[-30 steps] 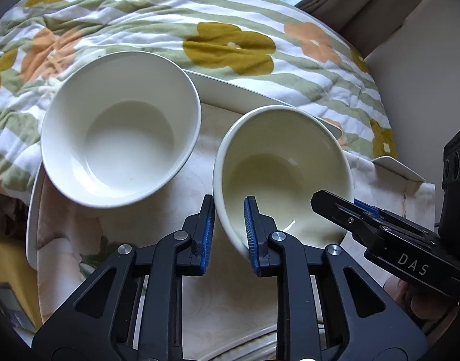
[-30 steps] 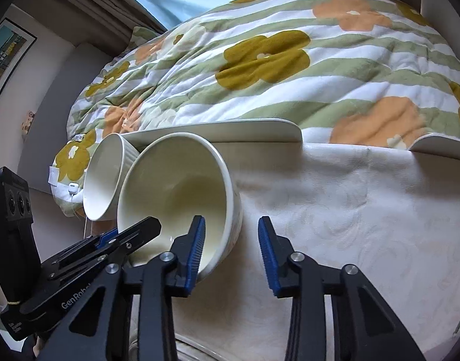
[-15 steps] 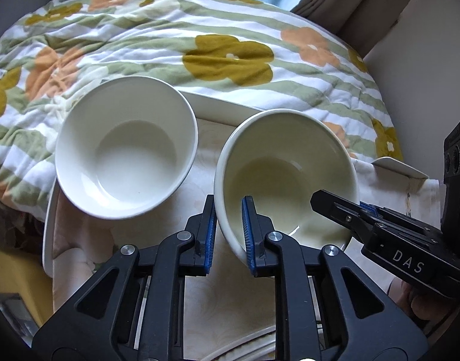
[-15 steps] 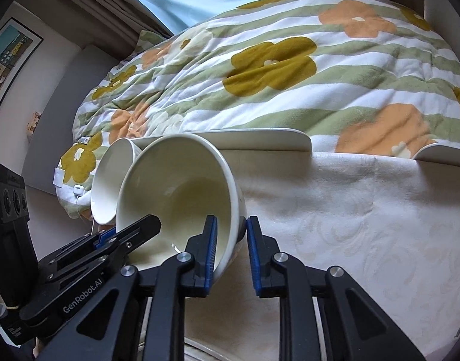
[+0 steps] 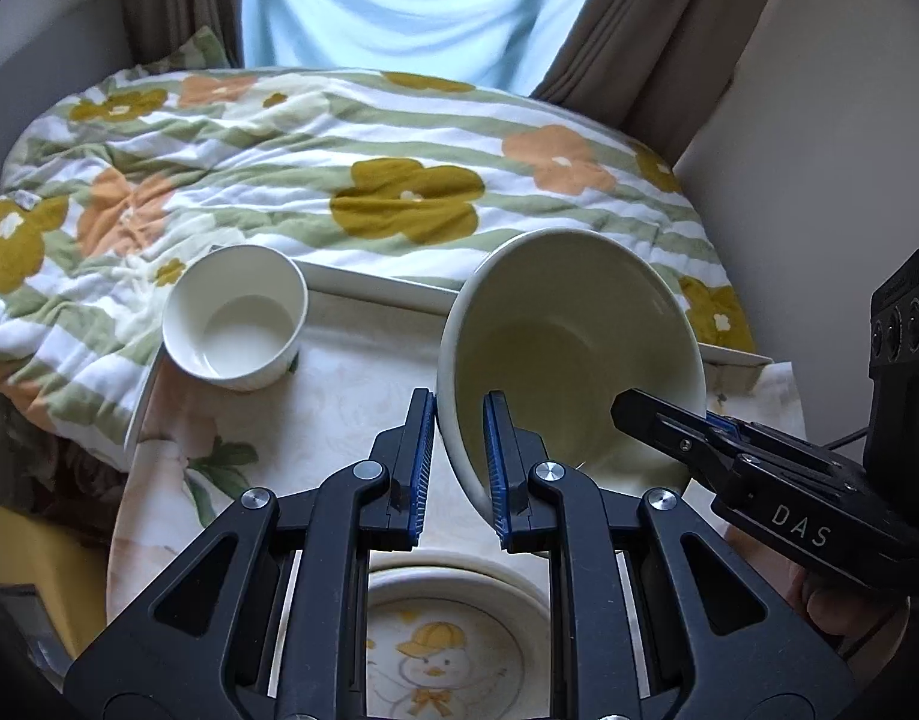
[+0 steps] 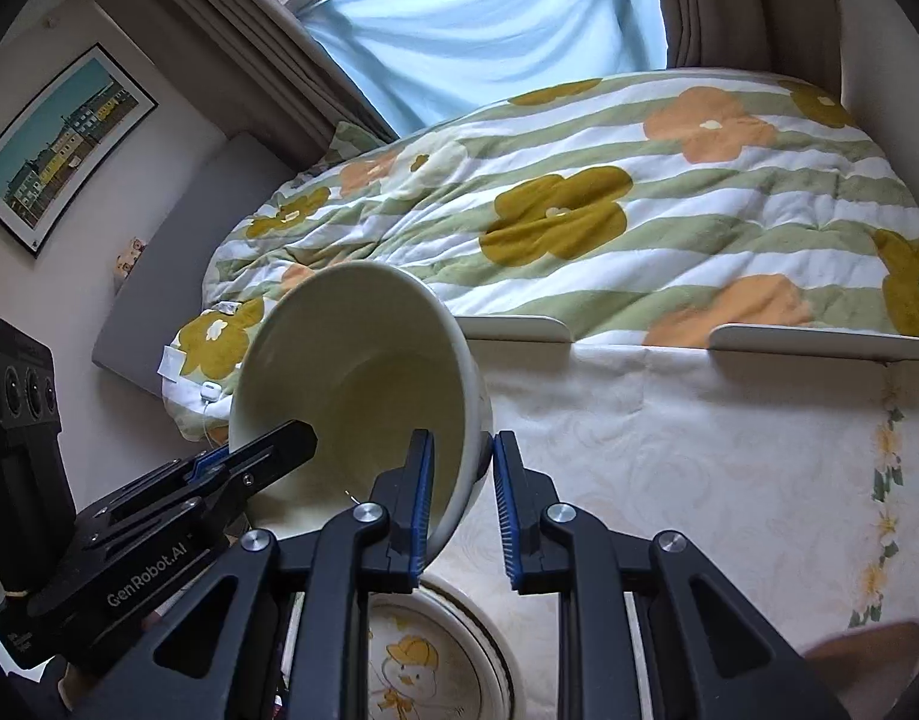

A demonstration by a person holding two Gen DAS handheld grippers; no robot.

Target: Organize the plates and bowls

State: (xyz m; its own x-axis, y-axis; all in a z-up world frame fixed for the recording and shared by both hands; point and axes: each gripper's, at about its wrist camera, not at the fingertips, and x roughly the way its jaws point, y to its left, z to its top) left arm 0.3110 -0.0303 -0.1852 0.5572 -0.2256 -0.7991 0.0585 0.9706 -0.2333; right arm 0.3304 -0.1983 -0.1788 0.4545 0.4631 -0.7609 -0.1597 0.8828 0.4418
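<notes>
Bowl position: large bowl point(image 5: 570, 348) is tilted, clear of the counter point(image 5: 351, 384), above the duck plate point(image 5: 453, 648).
Fingers: left gripper point(image 5: 459, 468) and right gripper point(image 6: 459, 498) are each clamped on opposite rim walls.
Risk: thin rim holds; uneven pull could slip the bowl onto the plate.
Change: bowl is raised; small bowl point(image 5: 237, 324) now sits far left, apart; right fingers have closed.

A flowered quilt point(image 5: 363, 180) lies beyond the cloth-covered table point(image 6: 699, 456), beneath pale blue curtains point(image 6: 495, 24) and what looks like a framed townscape print point(image 6: 57, 144).
</notes>
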